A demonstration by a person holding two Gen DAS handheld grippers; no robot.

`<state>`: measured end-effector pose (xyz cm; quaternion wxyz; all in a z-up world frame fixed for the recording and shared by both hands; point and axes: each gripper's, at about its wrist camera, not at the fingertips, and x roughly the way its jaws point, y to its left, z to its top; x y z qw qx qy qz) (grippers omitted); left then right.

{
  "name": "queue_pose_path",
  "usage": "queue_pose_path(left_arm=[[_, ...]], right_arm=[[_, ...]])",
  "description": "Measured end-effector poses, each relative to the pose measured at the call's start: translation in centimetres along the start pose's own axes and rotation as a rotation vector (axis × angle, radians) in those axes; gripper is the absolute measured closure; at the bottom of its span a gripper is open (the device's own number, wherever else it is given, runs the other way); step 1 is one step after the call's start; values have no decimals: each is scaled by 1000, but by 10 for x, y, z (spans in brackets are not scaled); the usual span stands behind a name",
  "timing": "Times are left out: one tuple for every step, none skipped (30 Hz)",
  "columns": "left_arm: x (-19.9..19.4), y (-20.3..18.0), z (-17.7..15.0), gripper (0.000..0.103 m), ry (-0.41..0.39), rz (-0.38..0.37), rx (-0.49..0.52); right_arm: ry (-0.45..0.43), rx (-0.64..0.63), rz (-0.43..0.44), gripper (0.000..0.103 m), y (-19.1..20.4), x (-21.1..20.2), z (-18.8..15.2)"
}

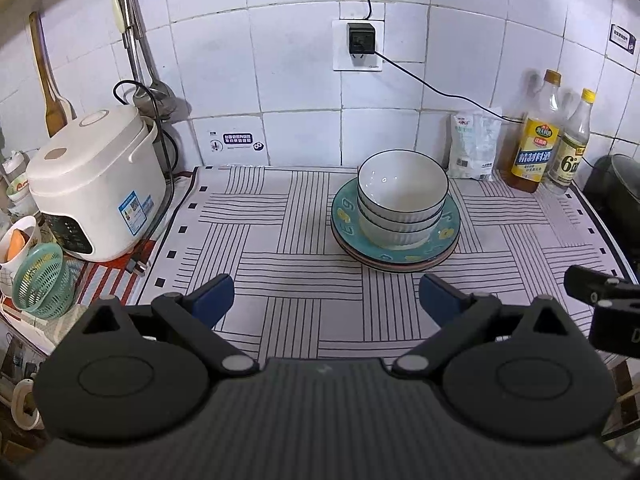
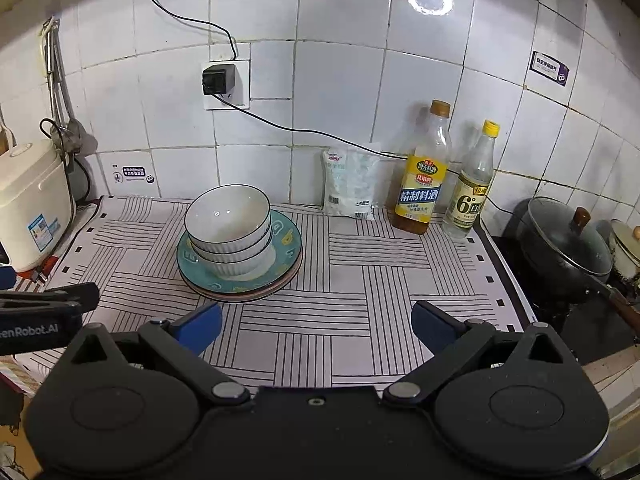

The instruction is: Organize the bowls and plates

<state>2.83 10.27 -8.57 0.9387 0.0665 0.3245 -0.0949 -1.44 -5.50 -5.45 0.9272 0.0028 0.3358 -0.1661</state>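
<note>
Left wrist view shows the left tool (image 1: 326, 296) with its blue-padded fingers spread wide apart over the desk's striped white cloth (image 1: 280, 240), gripping nothing. Beyond it, three nested white ribbed bowls with dark rims (image 1: 402, 200) sit on a stack of plates, teal patterned plate (image 1: 448, 236) on top. The right tool (image 2: 316, 326) is likewise spread apart and empty, the stack ahead to its left.

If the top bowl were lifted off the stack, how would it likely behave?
The top bowl looks like glazed ceramic, so probably slippery and breakable. It sits nested in the bowls below, so it may drag them slightly. Its ribbed outside might help grip.
</note>
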Motion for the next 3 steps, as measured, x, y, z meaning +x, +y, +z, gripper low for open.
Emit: queue_pose_path(left_arm=[[1, -1, 0, 3, 3, 3, 12], [1, -2, 1, 3, 4, 7, 18], [1, -2, 1, 3, 2, 11, 18]], right_arm=[[5, 0, 5, 1, -1, 0, 0], [8, -2, 8, 1, -2, 0, 1], [7, -6, 7, 1, -2, 0, 2]])
